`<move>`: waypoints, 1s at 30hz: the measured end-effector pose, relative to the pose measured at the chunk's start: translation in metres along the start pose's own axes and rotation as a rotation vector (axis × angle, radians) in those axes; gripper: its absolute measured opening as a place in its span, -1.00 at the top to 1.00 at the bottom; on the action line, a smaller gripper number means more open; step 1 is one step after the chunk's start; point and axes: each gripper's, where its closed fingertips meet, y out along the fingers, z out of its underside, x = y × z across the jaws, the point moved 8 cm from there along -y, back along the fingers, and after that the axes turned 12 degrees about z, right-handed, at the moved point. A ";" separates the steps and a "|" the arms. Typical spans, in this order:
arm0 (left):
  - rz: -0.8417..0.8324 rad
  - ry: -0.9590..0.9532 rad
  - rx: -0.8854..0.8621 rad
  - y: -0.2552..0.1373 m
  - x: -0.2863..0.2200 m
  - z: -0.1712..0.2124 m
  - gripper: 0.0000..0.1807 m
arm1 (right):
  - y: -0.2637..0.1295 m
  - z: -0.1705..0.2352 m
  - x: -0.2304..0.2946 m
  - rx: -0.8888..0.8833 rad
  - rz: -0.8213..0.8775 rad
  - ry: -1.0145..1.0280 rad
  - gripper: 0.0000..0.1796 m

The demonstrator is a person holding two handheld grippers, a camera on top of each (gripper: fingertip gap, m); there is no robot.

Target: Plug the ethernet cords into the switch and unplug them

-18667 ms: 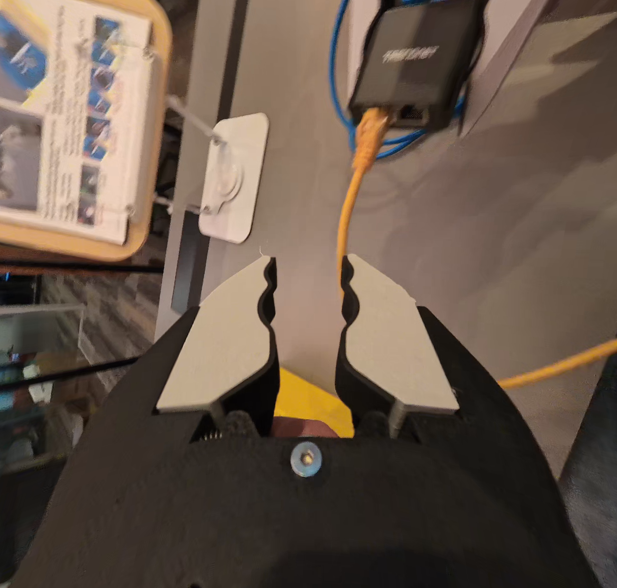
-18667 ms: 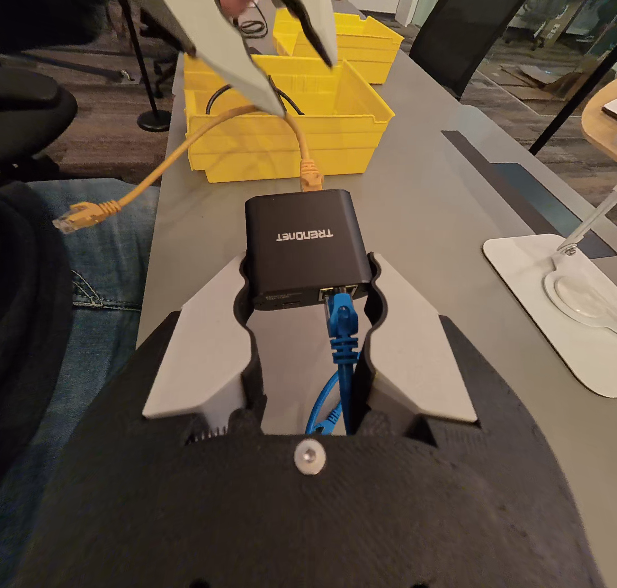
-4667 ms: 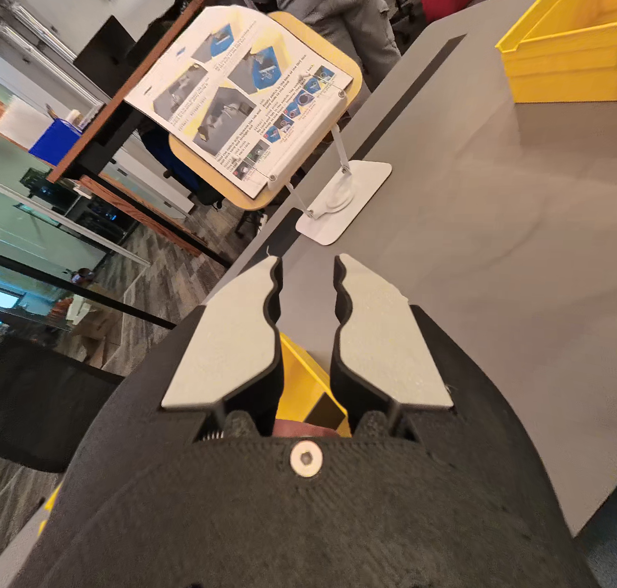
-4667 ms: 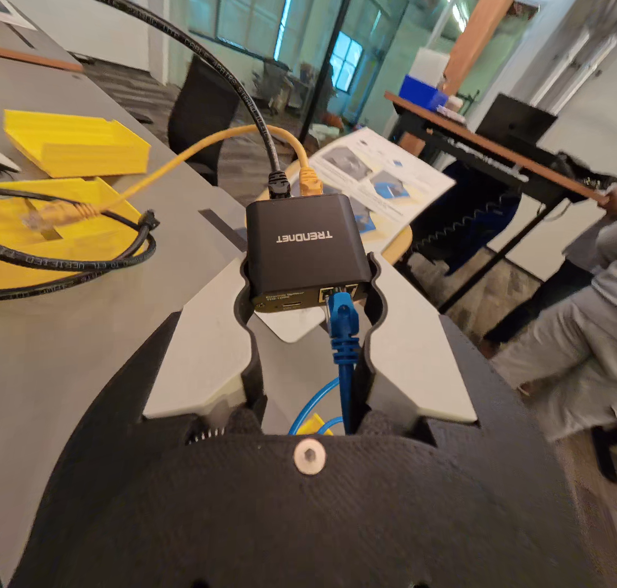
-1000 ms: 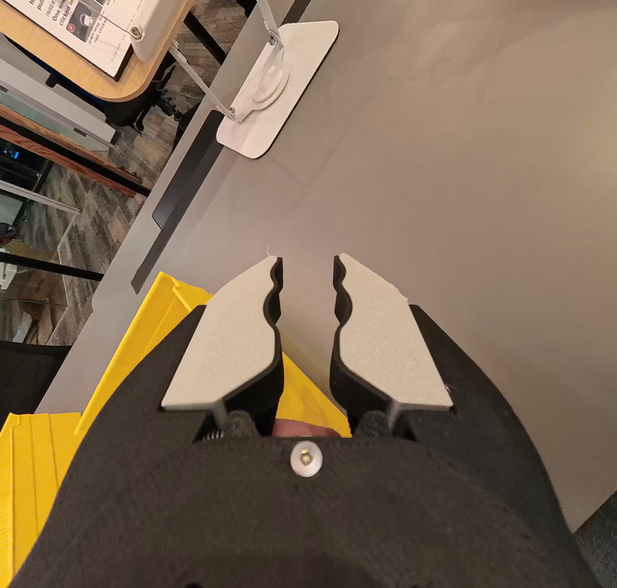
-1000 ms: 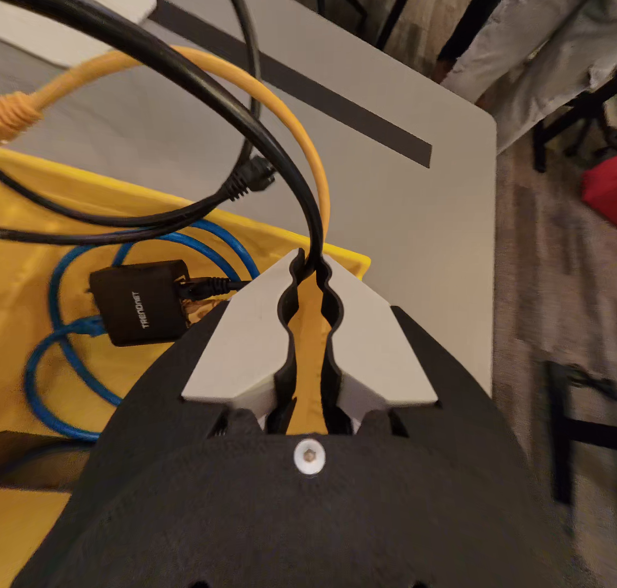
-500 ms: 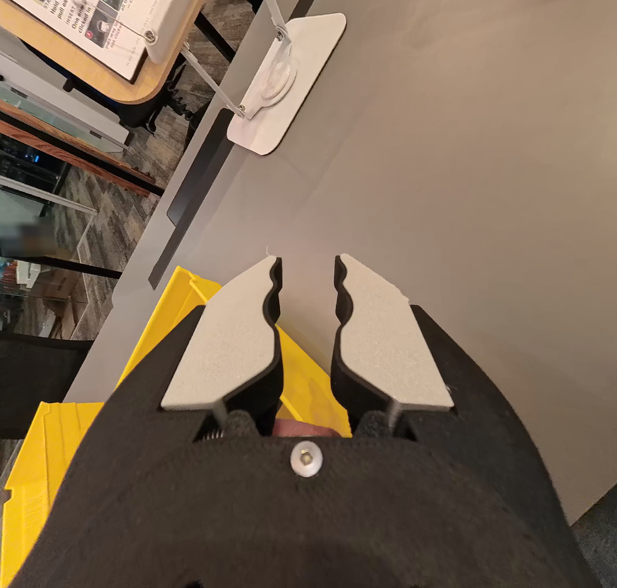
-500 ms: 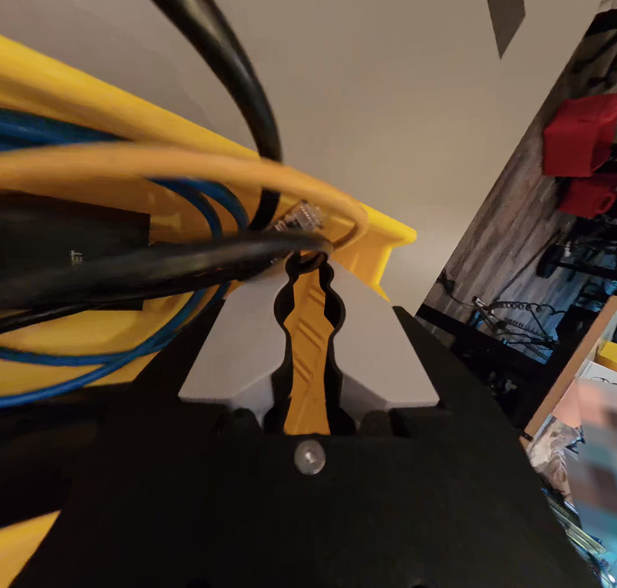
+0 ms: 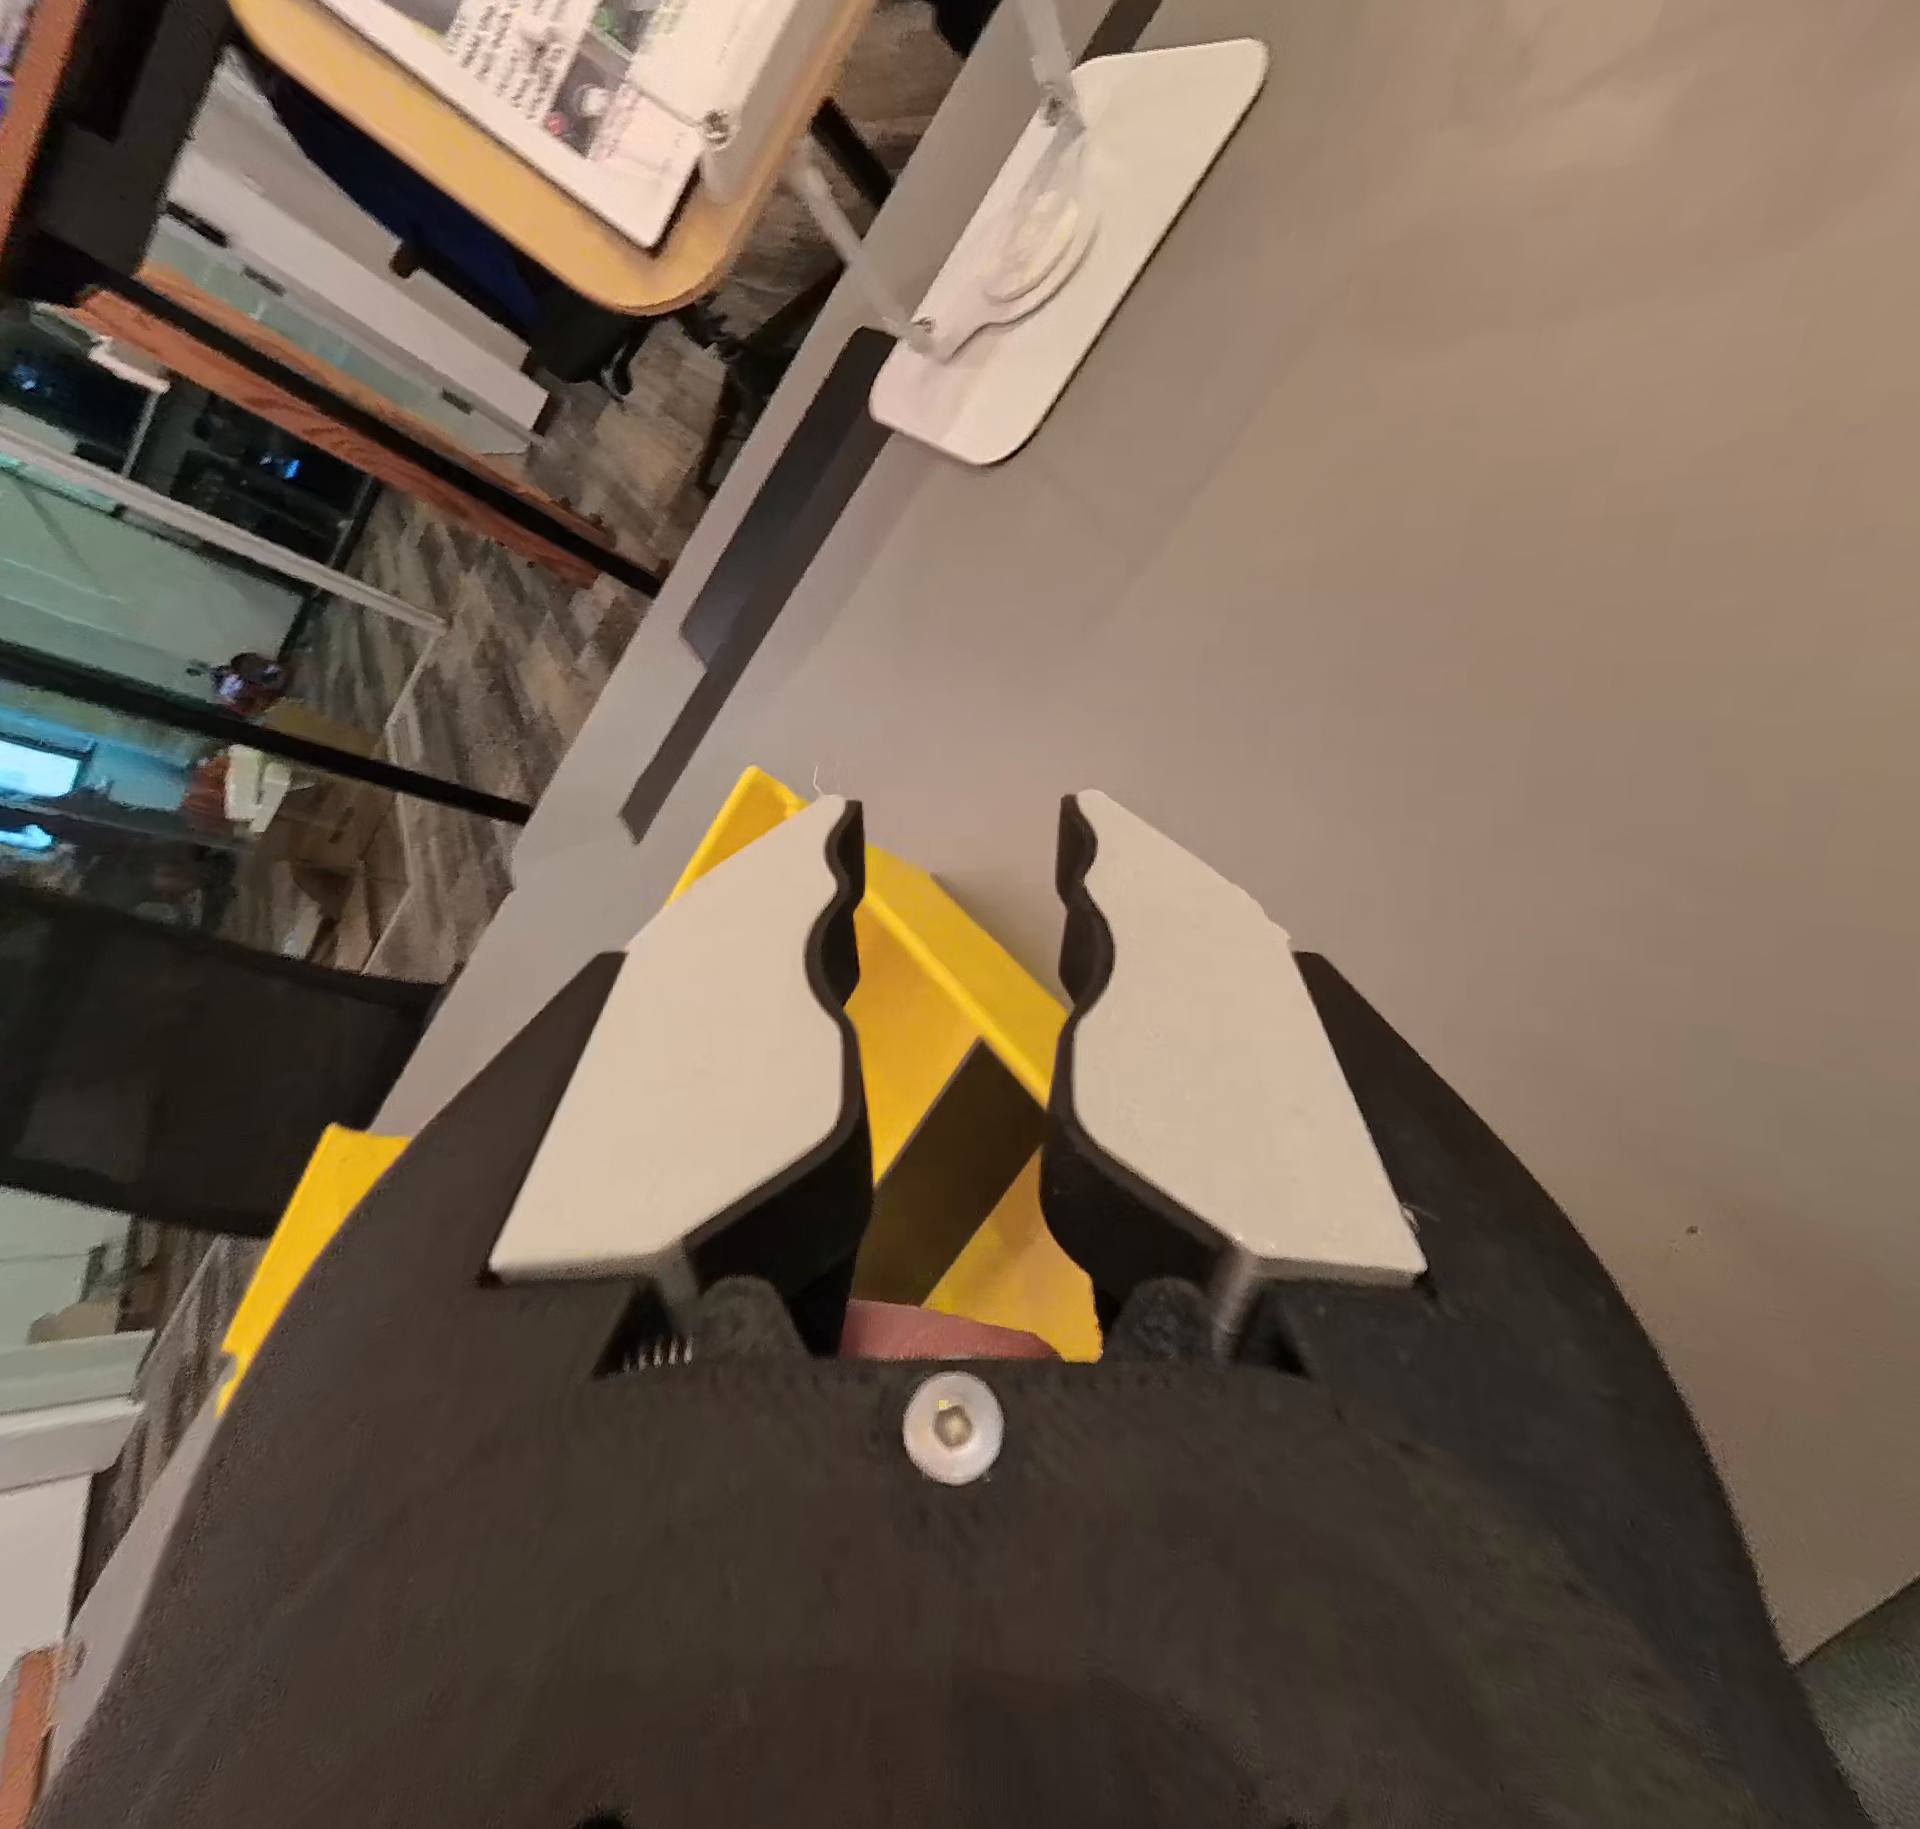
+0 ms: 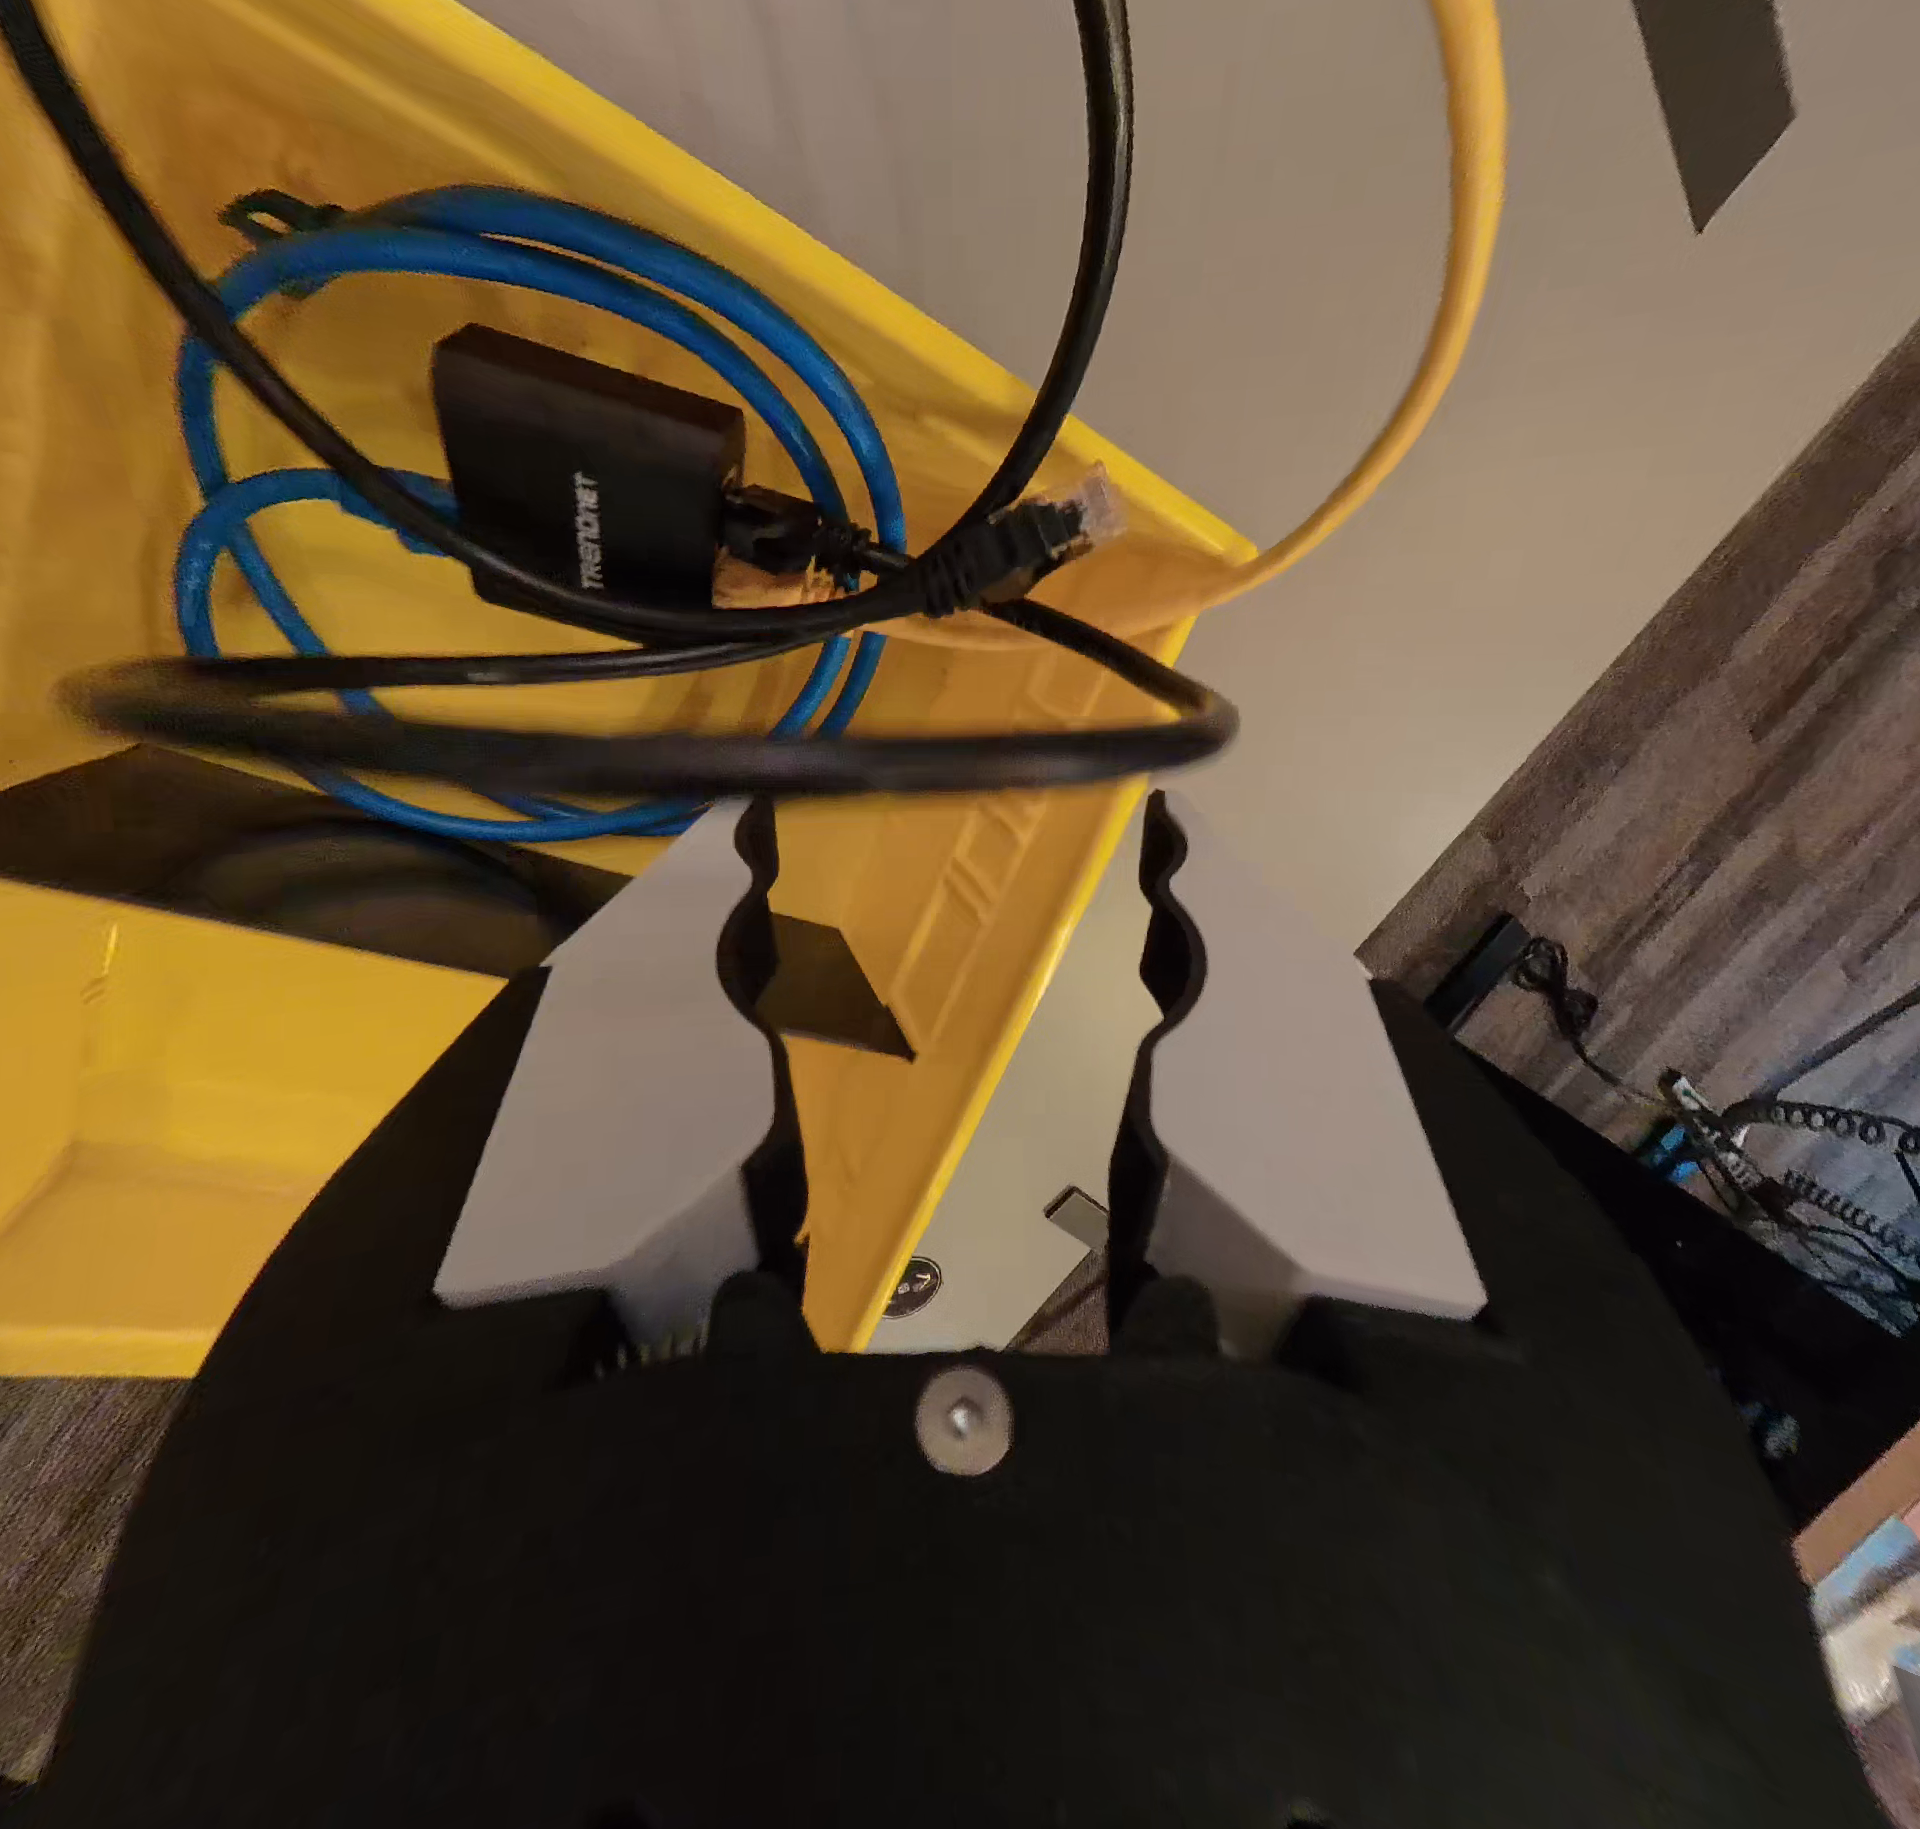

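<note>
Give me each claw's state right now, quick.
Left claw: open, holding nothing.
Right claw: open, holding nothing; the black cord crosses just beyond its tips.

Glossy yellow plastic bin (image 10: 1060, 553), matt black switch (image 10: 582, 470), smooth grey table (image 9: 1455, 636).

Warm, dim indoor light is noted in both views; the black cord (image 10: 644, 740) just ahead of the right jaws is motion-blurred, and wide-angle bending is seen toward the edges
</note>
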 end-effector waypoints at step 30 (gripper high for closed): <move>0.185 -0.798 0.399 -0.042 0.053 0.252 0.79 | 0.031 0.142 0.057 -0.231 -0.328 0.440 0.81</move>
